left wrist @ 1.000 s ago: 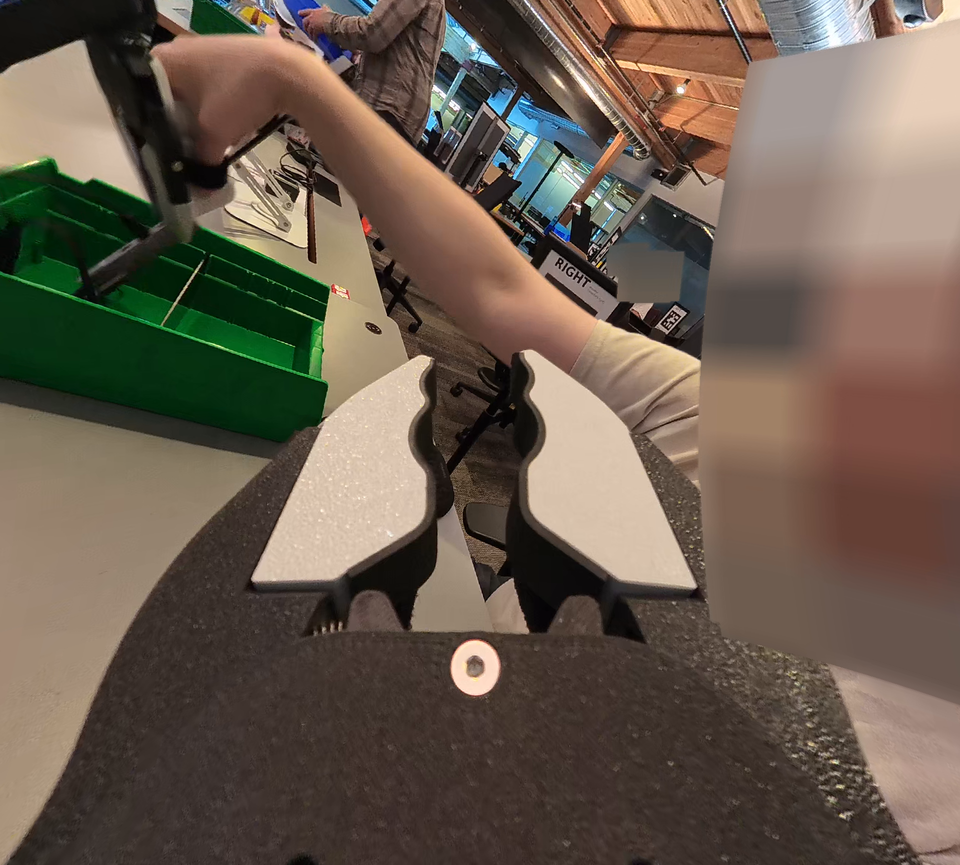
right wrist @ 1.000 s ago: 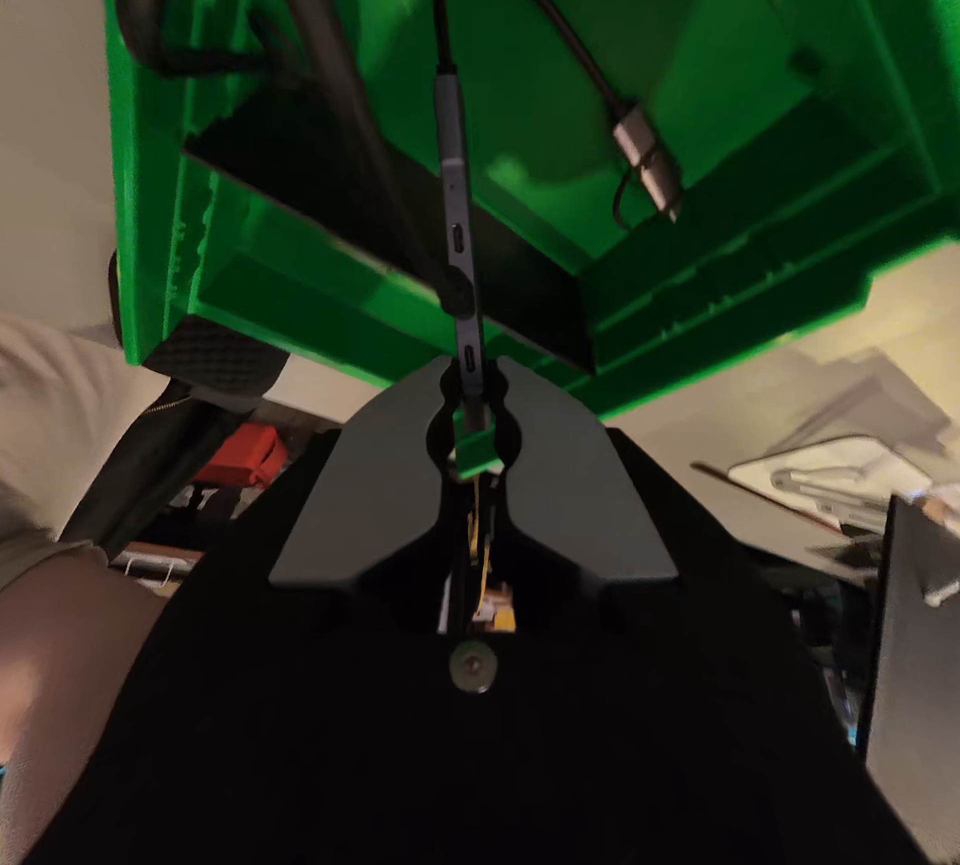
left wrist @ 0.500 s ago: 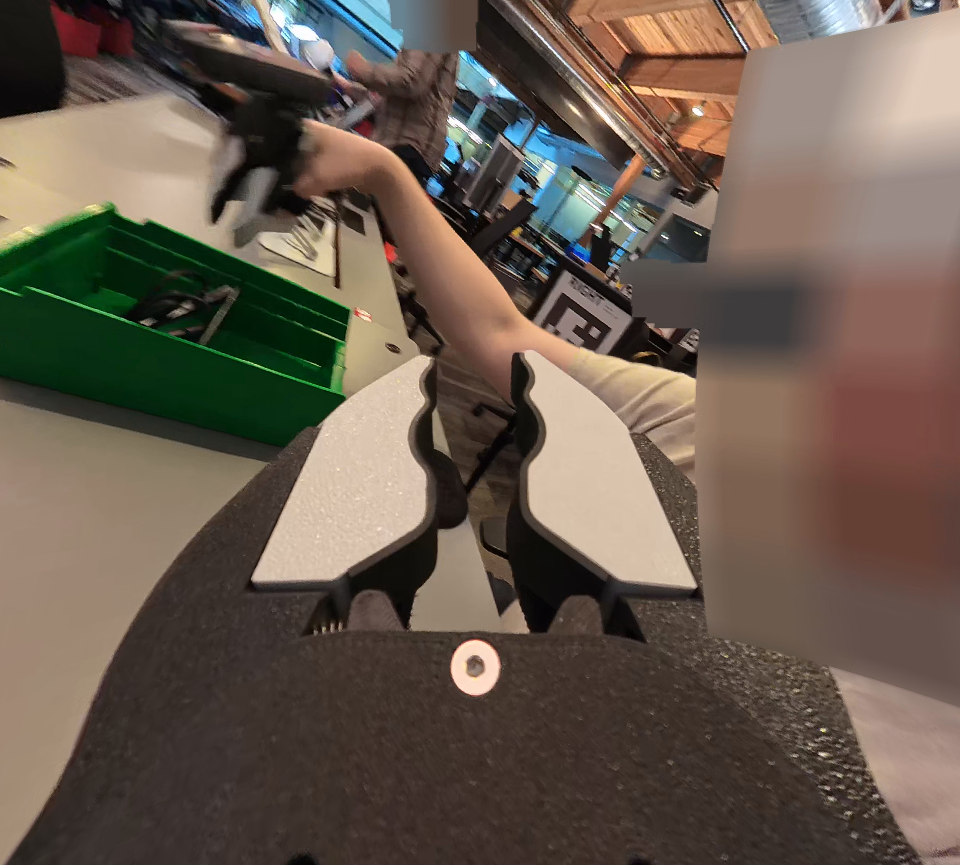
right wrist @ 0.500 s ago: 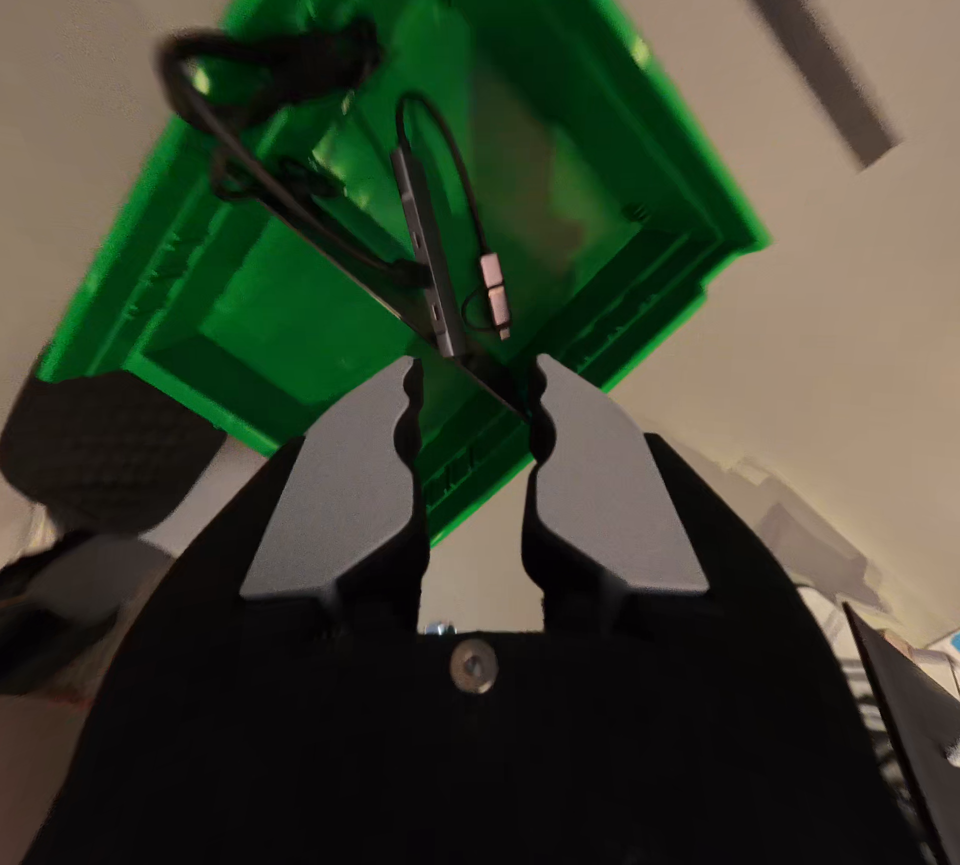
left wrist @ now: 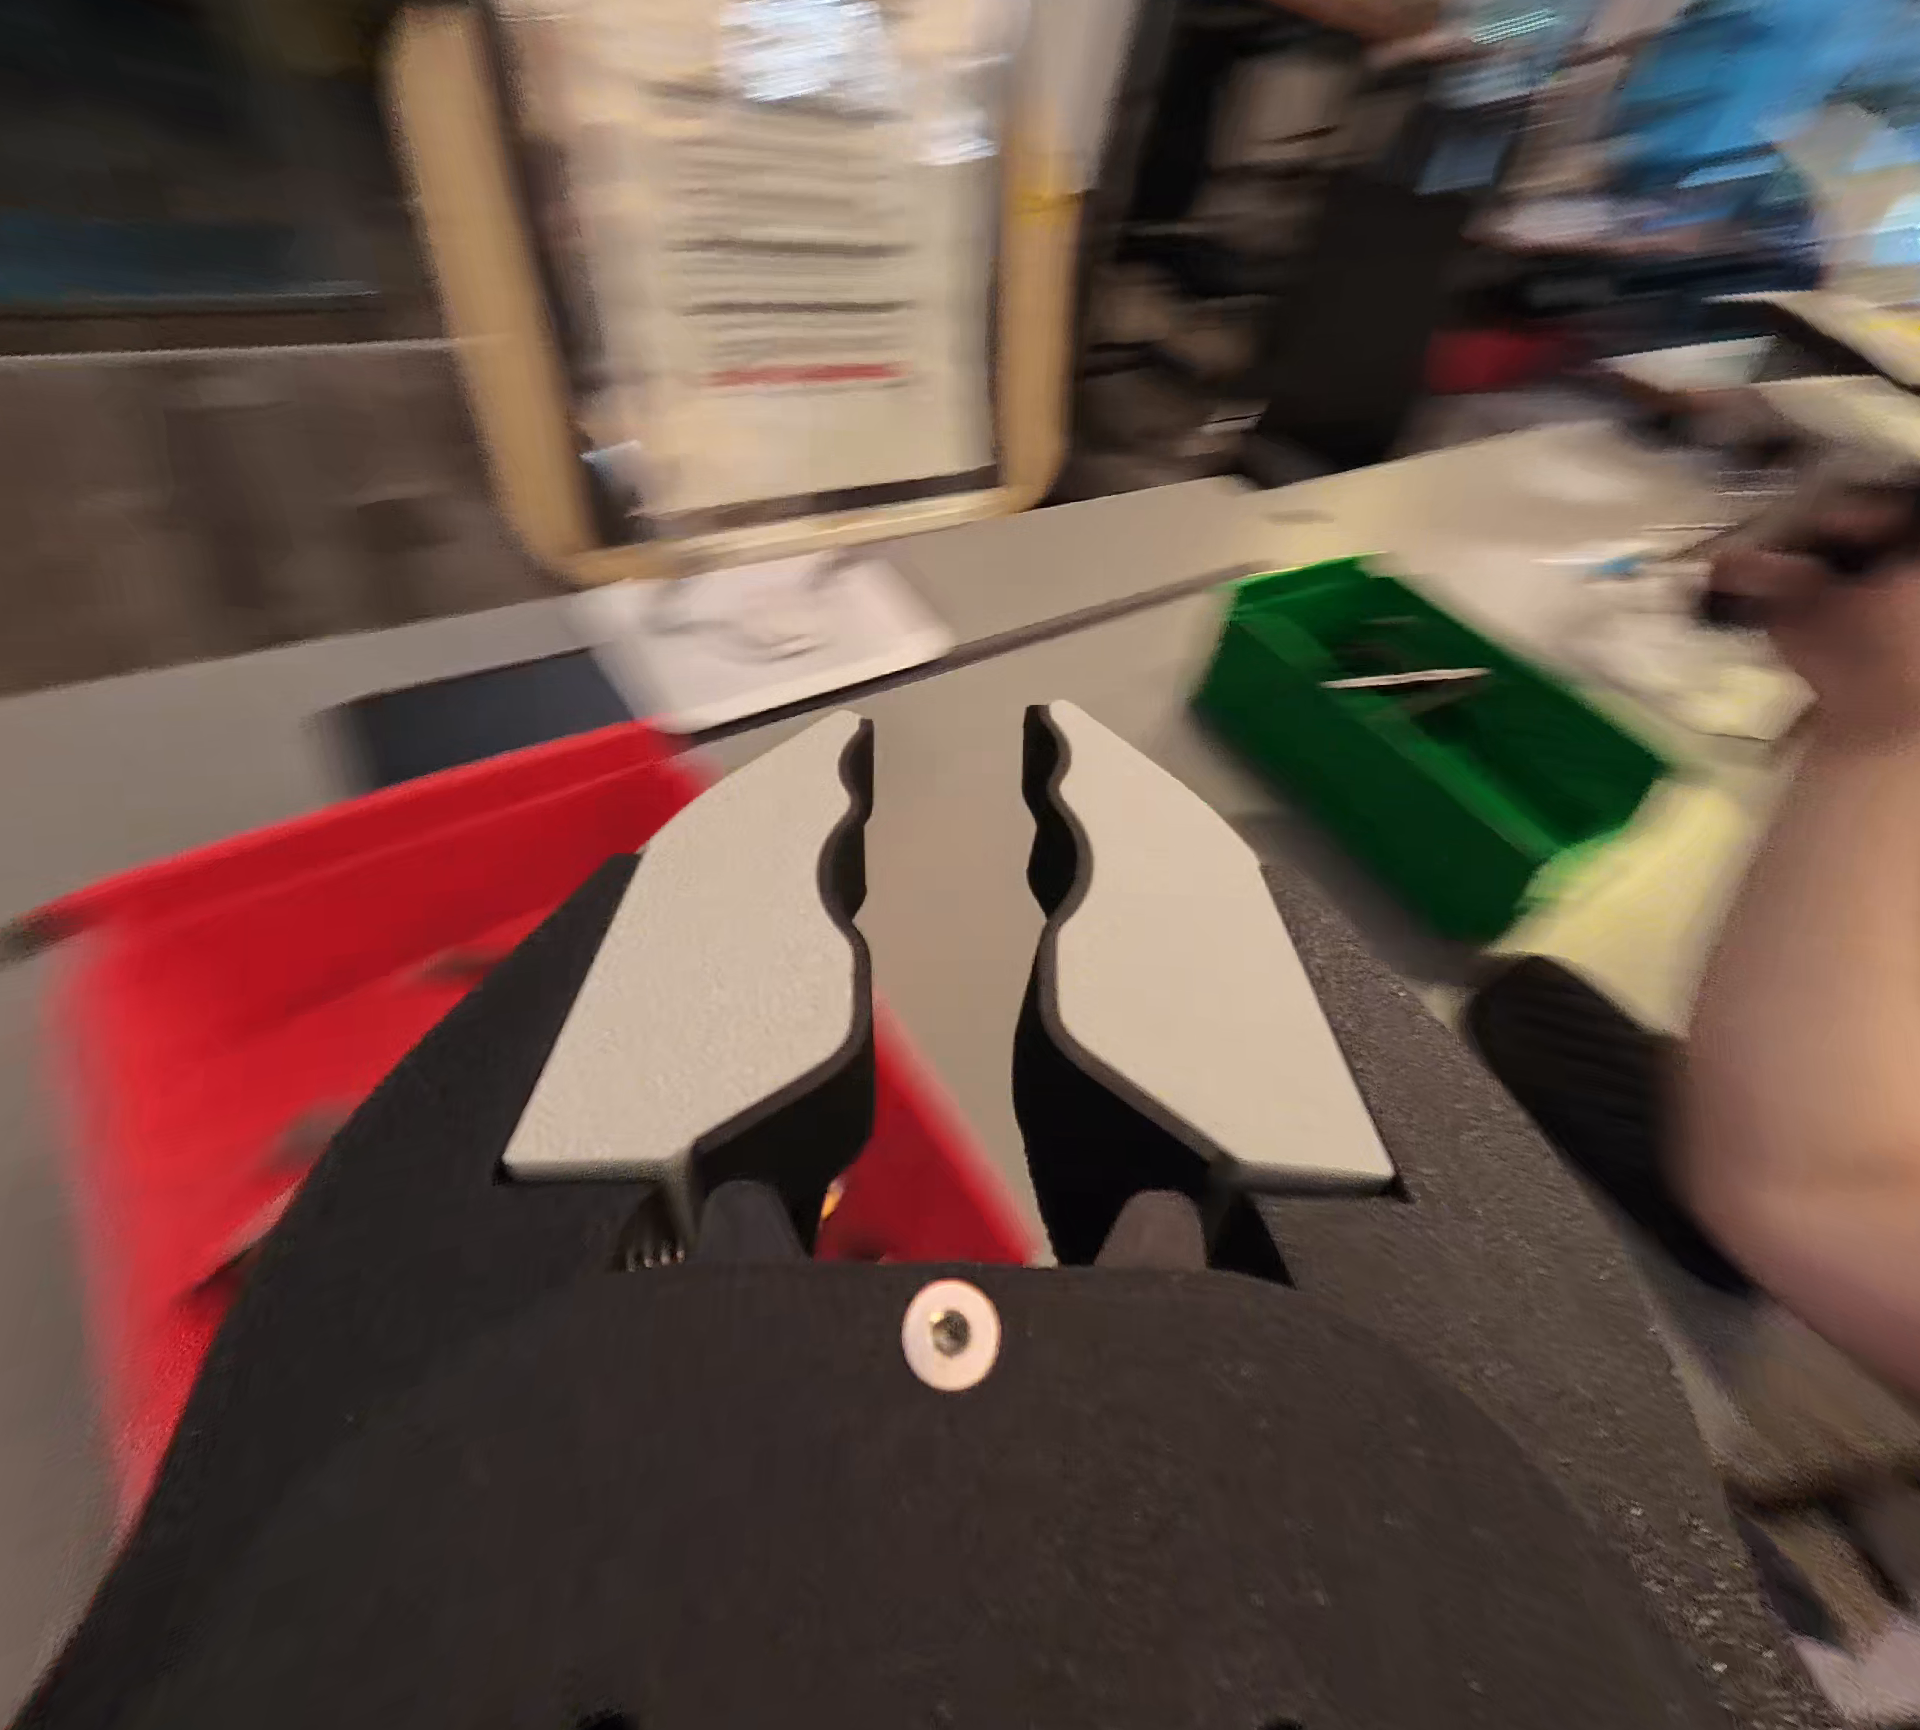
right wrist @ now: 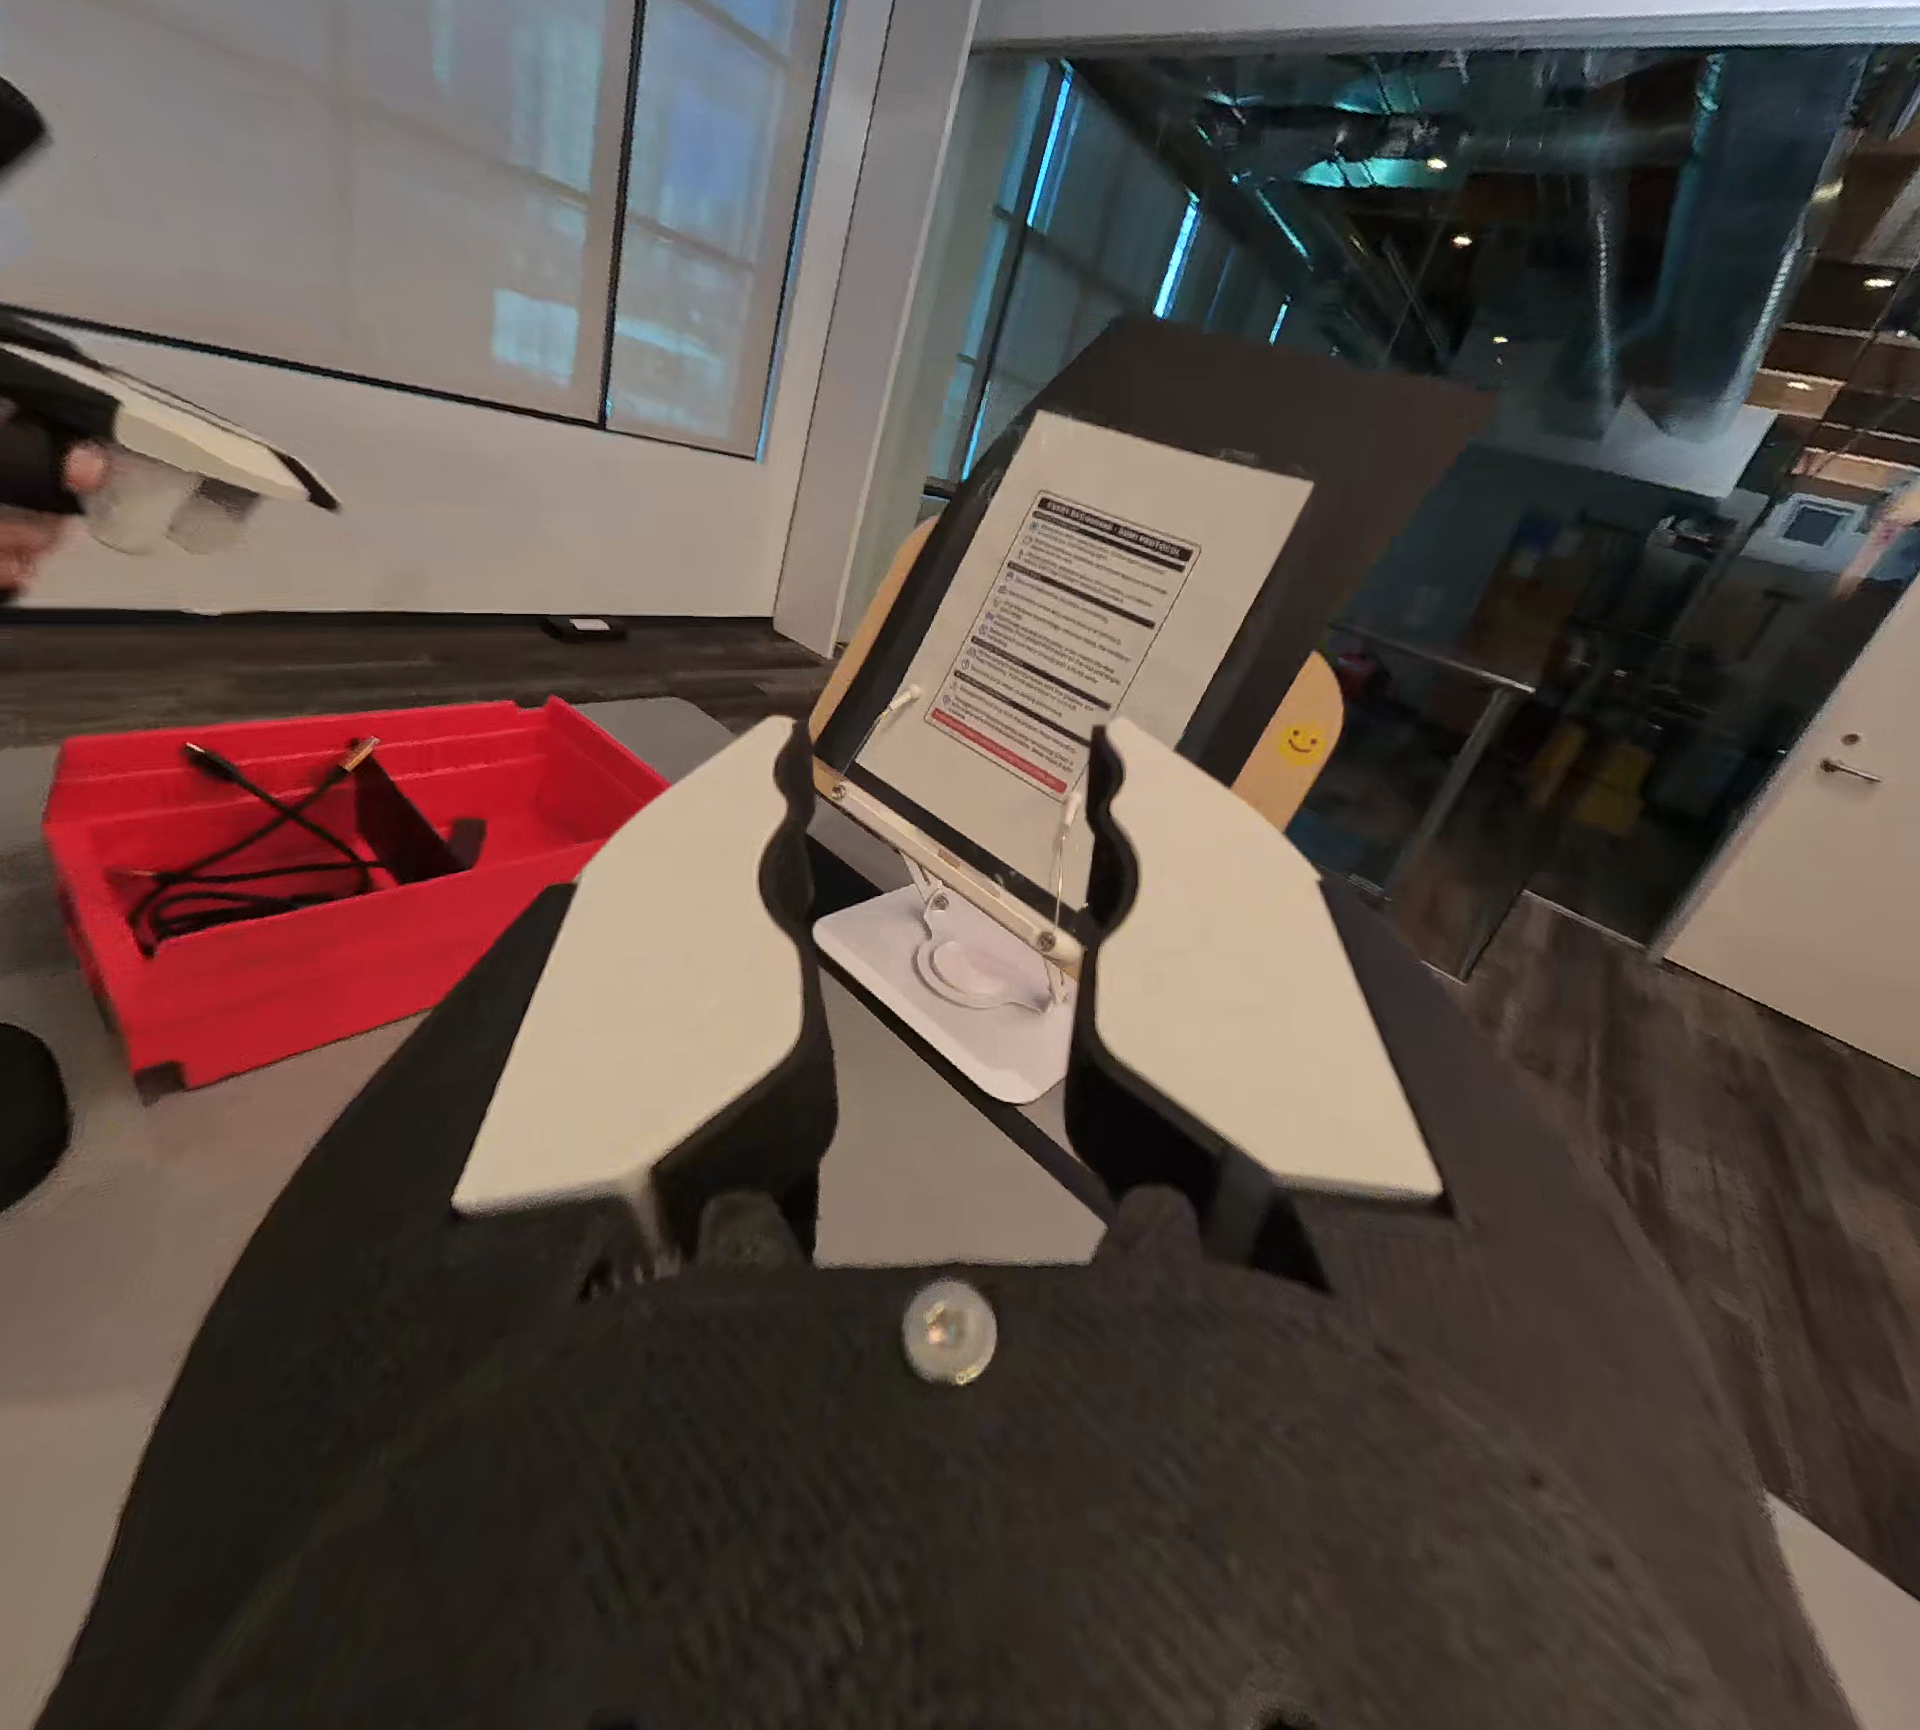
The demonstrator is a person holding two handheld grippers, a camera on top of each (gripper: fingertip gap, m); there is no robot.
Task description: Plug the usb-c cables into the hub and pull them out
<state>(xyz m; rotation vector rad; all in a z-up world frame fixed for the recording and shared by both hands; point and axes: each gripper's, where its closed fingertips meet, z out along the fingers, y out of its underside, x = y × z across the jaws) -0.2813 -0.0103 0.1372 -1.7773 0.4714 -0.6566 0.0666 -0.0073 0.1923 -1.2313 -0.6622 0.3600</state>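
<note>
1. left wrist view: the left gripper [left wrist: 948, 781] is seen with its jaws apart and empty, above the grey bench [left wrist: 145, 735]; the picture is heavily blurred.
2. a red bin [left wrist: 312, 932] lies under and left of these jaws; a green bin [left wrist: 1423, 745] sits ahead to their right, with a thin pale bar in it, probably the hub [left wrist: 1403, 679].
3. in the right wrist view the right gripper [right wrist: 943, 797] is also held with jaws apart, empty, aimed at a document stand [right wrist: 1049, 631].
4. black usb-c cables [right wrist: 249, 849] lie loose in the red bin, left of those jaws.
5. judged next: a cable should be gripped just behind its plug, squarely, so that the plug can be aligned with a port.
</note>
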